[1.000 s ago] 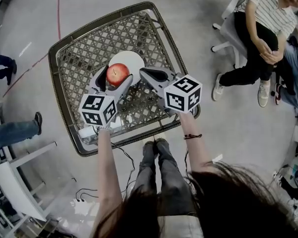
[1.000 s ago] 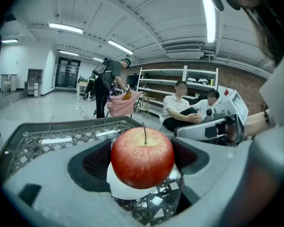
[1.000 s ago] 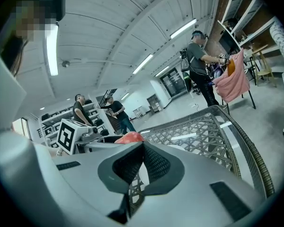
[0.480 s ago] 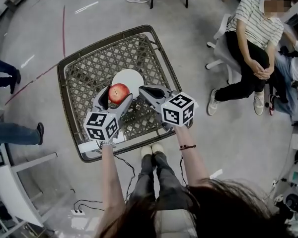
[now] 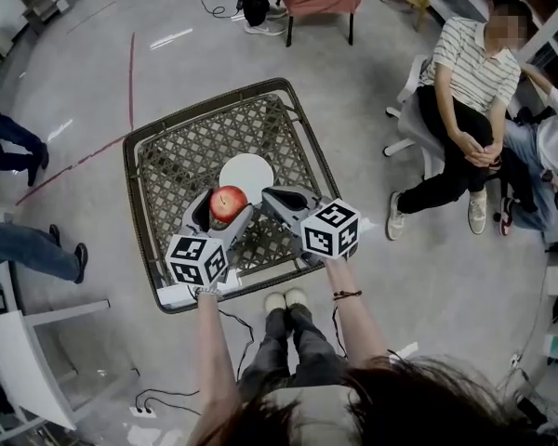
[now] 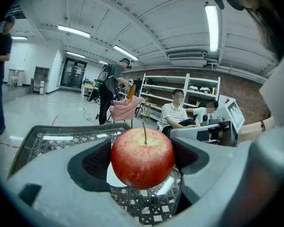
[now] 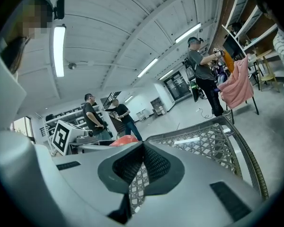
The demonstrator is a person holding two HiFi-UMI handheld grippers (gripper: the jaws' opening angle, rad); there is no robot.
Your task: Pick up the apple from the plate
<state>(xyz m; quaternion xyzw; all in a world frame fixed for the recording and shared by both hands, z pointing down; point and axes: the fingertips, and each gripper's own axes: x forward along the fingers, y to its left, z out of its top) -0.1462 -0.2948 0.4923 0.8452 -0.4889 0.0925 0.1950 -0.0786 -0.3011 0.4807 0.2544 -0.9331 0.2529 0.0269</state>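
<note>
Legs of two standing people show at the far left of the head view, on the grey floor beside the bench. The bench is a dark square of woven lattice with a raised rim. The person's left arm reaches over its near edge.

The left gripper is clamped on the apple. Its two grey jaws press the red fruit from either side, and the stem points up. Its marker cube sits nearest the person. In the head view the apple overlaps the near-left edge of the plate. In the left gripper view the white plate shows under and behind the fruit, which seems raised clear of it. The plate lies flat near the middle of the bench, and nothing rests on it.

Just right of the apple, the right gripper hangs over the lattice. In its own view the jaws meet at the tips with nothing between them. Its cube is level with the bench's near-right corner.

Farther right, well apart from the bench, a person in a striped shirt sits on a white chair with hands clasped in the lap.
</note>
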